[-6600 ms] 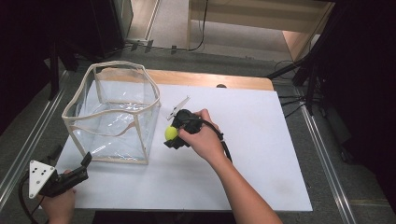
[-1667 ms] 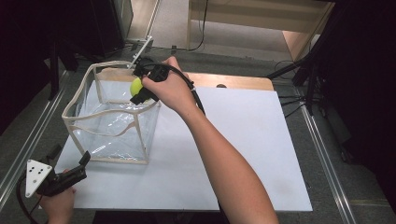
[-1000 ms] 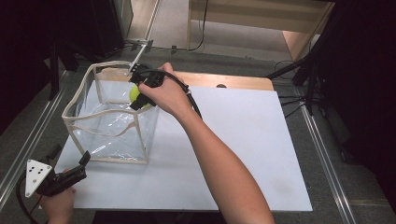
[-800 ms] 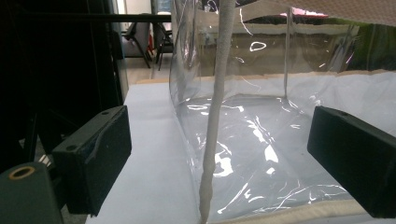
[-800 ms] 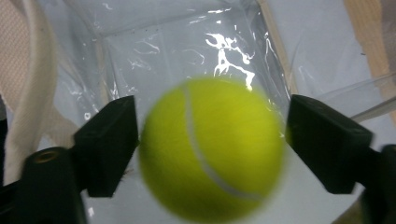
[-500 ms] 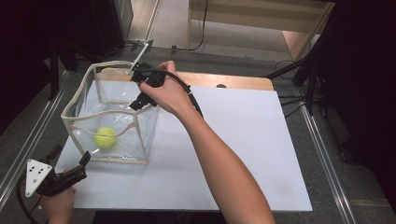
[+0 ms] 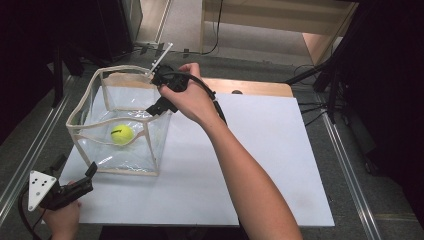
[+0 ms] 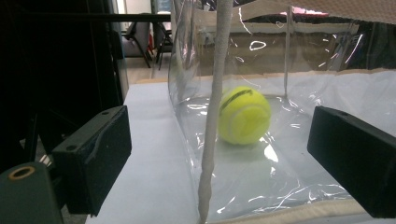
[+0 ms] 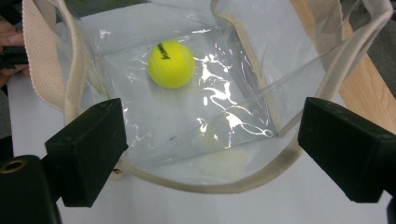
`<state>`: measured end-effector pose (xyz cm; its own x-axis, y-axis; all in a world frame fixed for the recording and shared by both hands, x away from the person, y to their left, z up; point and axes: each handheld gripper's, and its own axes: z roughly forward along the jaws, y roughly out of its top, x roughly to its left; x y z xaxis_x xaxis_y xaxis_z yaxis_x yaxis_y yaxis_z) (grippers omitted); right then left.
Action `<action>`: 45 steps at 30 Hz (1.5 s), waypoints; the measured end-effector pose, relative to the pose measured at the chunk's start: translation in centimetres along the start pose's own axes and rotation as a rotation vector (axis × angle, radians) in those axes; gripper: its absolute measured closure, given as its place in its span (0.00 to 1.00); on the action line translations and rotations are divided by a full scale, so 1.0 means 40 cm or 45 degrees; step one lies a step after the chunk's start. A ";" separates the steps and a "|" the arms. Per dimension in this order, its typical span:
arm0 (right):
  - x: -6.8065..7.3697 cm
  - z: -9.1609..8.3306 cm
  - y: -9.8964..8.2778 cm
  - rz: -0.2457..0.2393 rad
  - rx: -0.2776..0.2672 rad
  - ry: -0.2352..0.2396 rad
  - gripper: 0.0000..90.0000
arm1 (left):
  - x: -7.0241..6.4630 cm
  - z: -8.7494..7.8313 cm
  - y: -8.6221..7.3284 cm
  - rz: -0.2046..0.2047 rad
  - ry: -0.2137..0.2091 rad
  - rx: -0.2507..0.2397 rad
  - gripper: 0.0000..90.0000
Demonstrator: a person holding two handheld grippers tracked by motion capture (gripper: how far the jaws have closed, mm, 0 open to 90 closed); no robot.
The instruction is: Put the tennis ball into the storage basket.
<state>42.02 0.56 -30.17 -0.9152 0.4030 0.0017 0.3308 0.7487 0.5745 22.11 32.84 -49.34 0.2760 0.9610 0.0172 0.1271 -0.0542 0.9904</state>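
- We see a yellow tennis ball [image 7: 122, 134] lying on the floor of a clear plastic bin [image 7: 85, 97] with cream fabric edging, which stands on the white bench [image 7: 260, 150] toward its 10 o'clock corner in the high view.
- Within the bin, the ball sits toward the 6 o'clock wall, just behind the front rim as the high view shows it.
- Our right tool [image 7: 159, 95] hangs over the bin's 2 o'clock corner, gripped by the right hand [image 7: 192, 100], with its cable looping back along the wrist.
- In the right gripper view the right tool [image 9: 208, 140] looks down into the bin with its jaws spread wide and nothing between them; the ball [image 9: 171, 64] lies below, at about 11 o'clock, well apart from both jaws.
- Our left tool [image 7: 75, 187] rests at the bench's 7 o'clock corner, held by the left hand [image 7: 62, 217], with its grey three-cornered plate toward the bench edge.
- In the left gripper view the left tool [image 8: 219, 154] is released too, jaws wide apart, aimed at the bin's near vertical seam [image 8: 212, 140]; we see the ball [image 8: 244, 115] through the clear wall, resting on the bin floor.
- The left tool is just outside the bin's 7 o'clock corner; we cannot tell whether it touches the bin.
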 end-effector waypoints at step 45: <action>0.015 -0.011 -0.195 0.093 -0.036 -0.058 0.00 | 0.001 0.000 0.000 0.004 0.000 0.003 0.08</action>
<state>38.77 -5.27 -34.30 -0.8773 0.4799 0.0075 0.3889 0.7017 0.5969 22.11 32.87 -49.35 0.2764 0.9608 0.0200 0.1284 -0.0575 0.9901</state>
